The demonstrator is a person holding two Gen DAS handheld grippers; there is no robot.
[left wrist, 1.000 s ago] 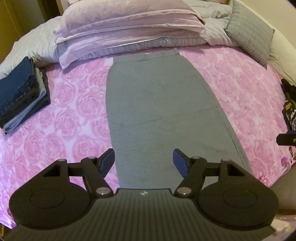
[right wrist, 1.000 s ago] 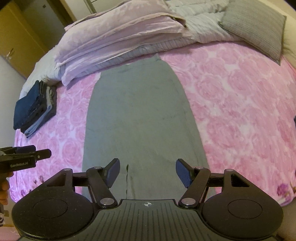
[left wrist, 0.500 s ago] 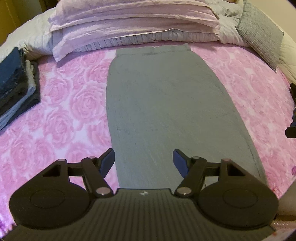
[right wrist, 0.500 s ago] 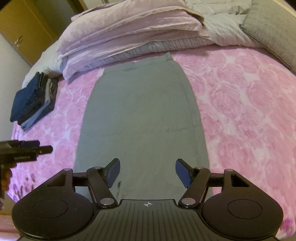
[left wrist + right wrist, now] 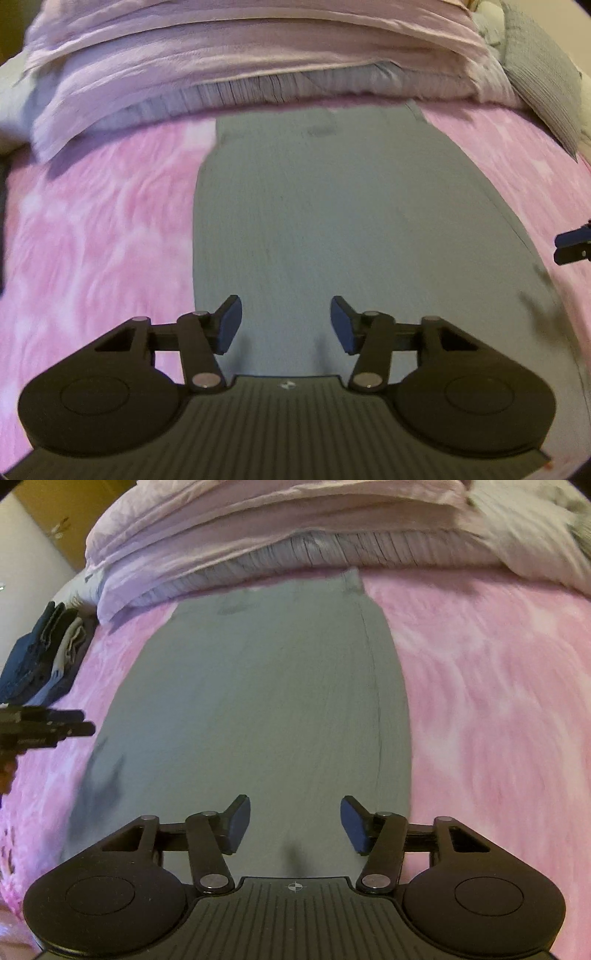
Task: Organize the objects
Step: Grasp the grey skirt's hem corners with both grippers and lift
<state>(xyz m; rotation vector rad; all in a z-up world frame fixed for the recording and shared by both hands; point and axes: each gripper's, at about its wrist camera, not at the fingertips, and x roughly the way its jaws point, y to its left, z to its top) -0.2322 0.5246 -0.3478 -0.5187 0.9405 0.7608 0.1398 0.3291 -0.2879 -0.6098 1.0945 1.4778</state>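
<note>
**Both grippers released above the skirt**

A grey skirt (image 5: 332, 221) lies flat along the bed (image 5: 92, 240), on its pink rose cover, its waistband just below the pillows (image 5: 240, 48). The left hand-held gripper (image 5: 286, 325) and the right hand-held gripper (image 5: 295, 825) are over the hem end, fingers spread wide, holding nothing. Folded jeans (image 5: 37, 661) are stacked at the bed's left edge.
</note>
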